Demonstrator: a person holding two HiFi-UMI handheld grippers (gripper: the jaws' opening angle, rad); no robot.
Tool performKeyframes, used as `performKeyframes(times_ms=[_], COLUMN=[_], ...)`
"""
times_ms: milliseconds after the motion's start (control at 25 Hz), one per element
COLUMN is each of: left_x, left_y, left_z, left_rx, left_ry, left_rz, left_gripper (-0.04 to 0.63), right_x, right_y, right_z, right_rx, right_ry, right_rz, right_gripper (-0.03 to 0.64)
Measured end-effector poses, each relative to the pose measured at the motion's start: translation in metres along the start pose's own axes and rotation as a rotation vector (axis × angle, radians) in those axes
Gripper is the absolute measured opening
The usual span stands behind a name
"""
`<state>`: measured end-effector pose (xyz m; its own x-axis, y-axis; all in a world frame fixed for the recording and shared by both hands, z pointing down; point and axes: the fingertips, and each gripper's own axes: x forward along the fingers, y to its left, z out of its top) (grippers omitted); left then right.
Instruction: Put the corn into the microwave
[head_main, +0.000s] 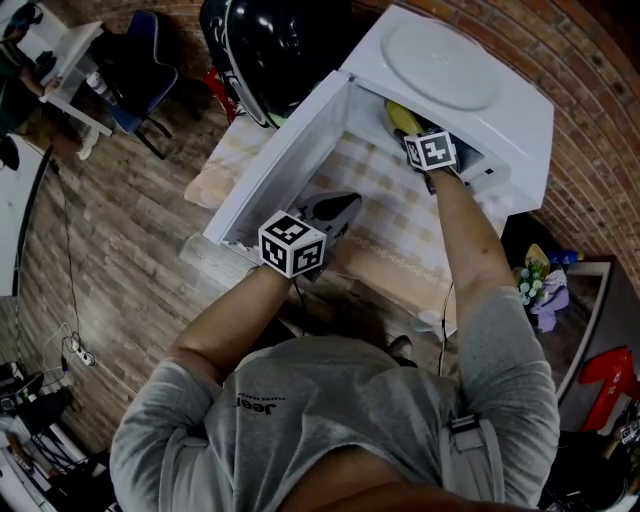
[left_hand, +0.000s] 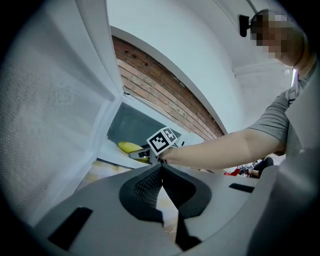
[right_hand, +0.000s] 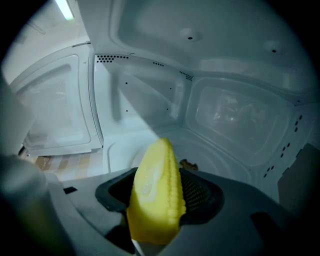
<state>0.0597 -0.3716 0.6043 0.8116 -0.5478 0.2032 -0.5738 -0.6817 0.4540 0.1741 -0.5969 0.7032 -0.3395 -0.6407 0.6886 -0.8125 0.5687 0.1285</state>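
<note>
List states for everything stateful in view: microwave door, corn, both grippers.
white microwave door: open.
yellow corn cob: clamped, reaching into the microwave cavity, not yet released.
right gripper: shut on the yellow corn cob.
left gripper: shut, nothing between its jaws.

Left tongs (left_hand: 161, 172), pressed together and empty, point at the right tongs (left_hand: 141, 154) just ahead, corn (left_hand: 128, 147) at their tips in the microwave (left_hand: 131, 126) mouth; door (left_hand: 55, 125) open at left.
</note>
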Motion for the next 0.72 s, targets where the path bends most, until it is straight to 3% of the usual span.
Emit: performKeyframes(times_ms=[520,720], left_x=[0.004,0.003], left_y=[-0.004,-0.003], left_z=[0.008,0.011], left_rx=[0.007,0.008], left_ry=[-0.003,-0.004], left_rz=[-0.007,-0.006], left_gripper=[0.014,0.014], right_x=[-0.001,-0.001], right_y=[-0.001,0.002], right_z=[0.001,0.001], right_rx=[-0.005,-0.009], right_ry=[-0.011,-0.022], right_rz=[-0.023,0.006], right_gripper=[0.283,0.297])
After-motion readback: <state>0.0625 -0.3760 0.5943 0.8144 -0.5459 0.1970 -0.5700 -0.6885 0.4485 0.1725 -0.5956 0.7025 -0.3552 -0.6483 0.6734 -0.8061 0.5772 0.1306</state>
